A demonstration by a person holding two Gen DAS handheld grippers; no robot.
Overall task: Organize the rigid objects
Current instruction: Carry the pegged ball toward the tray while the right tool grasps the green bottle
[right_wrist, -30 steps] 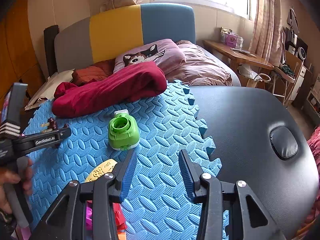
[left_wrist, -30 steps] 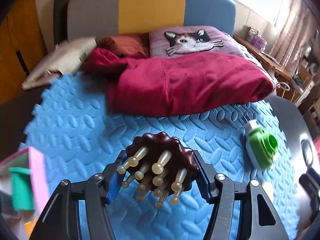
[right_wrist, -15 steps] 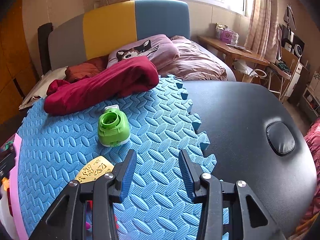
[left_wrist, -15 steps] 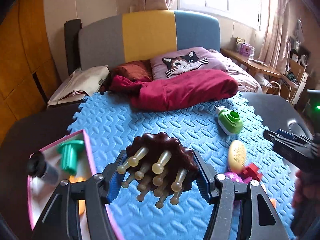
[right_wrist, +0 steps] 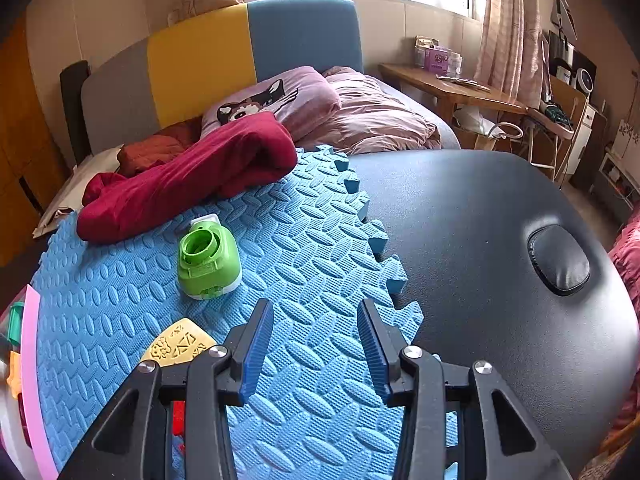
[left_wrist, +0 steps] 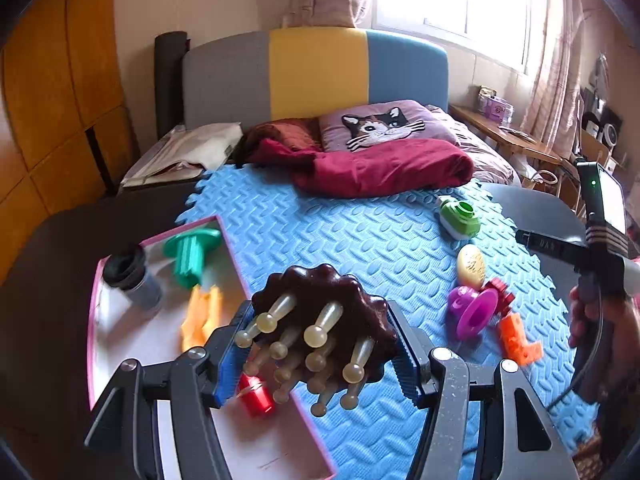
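Note:
My left gripper (left_wrist: 320, 354) is shut on a dark brown round massage brush (left_wrist: 320, 320) with tan knobbed pegs, held above the right edge of a pink-rimmed white box (left_wrist: 120, 344). The box holds a dark cup (left_wrist: 132, 276), a green piece (left_wrist: 192, 254), an orange piece (left_wrist: 200, 316) and a red piece (left_wrist: 256, 398). On the blue foam mat (left_wrist: 340, 240) lie a green device (left_wrist: 460, 218), a yellow oval (left_wrist: 471, 266), a purple piece (left_wrist: 472, 312) and an orange block (left_wrist: 518, 342). My right gripper (right_wrist: 314, 350) is open and empty over the mat, near the green device (right_wrist: 208, 264) and yellow oval (right_wrist: 178, 346).
A red blanket (left_wrist: 380, 168) and a cat pillow (left_wrist: 380, 126) lie at the mat's far end by the headboard. Black padded surface (right_wrist: 500, 240) lies right of the mat. The pink box rim (right_wrist: 32, 380) shows at the left of the right wrist view.
My left gripper has pulled back and left with the brush, bringing the box under it. My right gripper has shifted slightly; its jaws stay open.

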